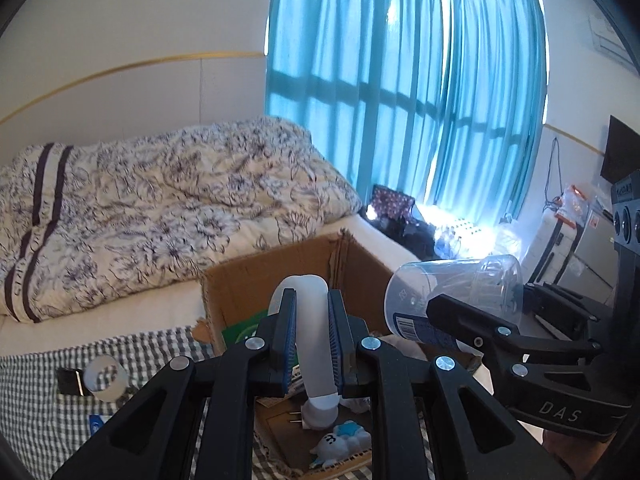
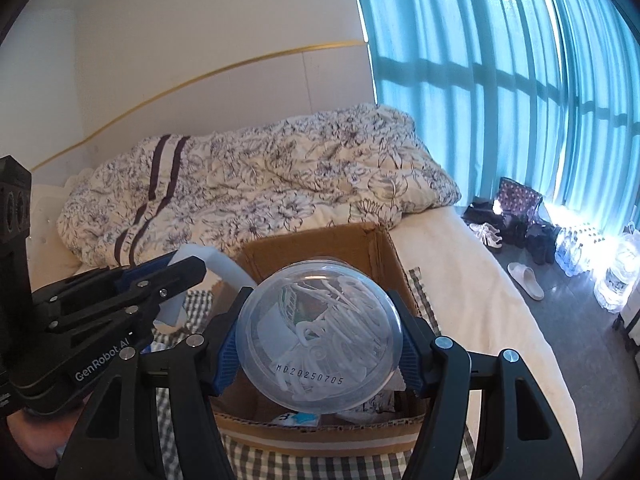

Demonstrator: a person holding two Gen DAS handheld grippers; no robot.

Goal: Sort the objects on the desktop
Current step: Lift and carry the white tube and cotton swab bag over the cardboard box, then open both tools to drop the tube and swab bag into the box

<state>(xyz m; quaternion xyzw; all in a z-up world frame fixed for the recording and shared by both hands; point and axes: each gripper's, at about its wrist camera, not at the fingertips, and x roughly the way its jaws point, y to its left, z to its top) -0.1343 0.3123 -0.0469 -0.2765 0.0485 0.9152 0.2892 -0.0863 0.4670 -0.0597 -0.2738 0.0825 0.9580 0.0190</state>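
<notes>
- The left gripper (image 1: 312,336) is held out over the open cardboard box (image 1: 256,280), jaws clamped narrow on a white plastic bottle (image 1: 310,344), blue pads pressed to both of its sides.
- The bottle is seen cap-end down toward the box floor, its rounded base sticking up past the fingertips, tilted a bit rather than dead upright.
- The right gripper (image 2: 320,340) is held just beside it on the right, also above the box, jaws spread fairly wide around a clear round tub (image 2: 319,336), gripped at its sides.
- In the left wrist view that tub (image 1: 452,296) is tipped on its side, base pointing left toward the bottle; the two are near but apart.
- White plastic bits can be made out through the tub's see-through base, plus a printed code "MD20250705" and a blue label on its wall.
- The box sits on a checked cloth (image 2: 328,464), with the bed and its floral duvet (image 1: 152,208) right behind the back wall. Torn flap edges stand up at the back and the right corner.
- Inside the box some stuff is already lying: a small blue-and-white toy figure (image 1: 340,442), something green in the far left corner, some paper.
- A roll of clear tape (image 1: 105,376) is left on the cloth, left of the box.
- Open floor is seen off to the right by the blue curtains (image 2: 520,100).
</notes>
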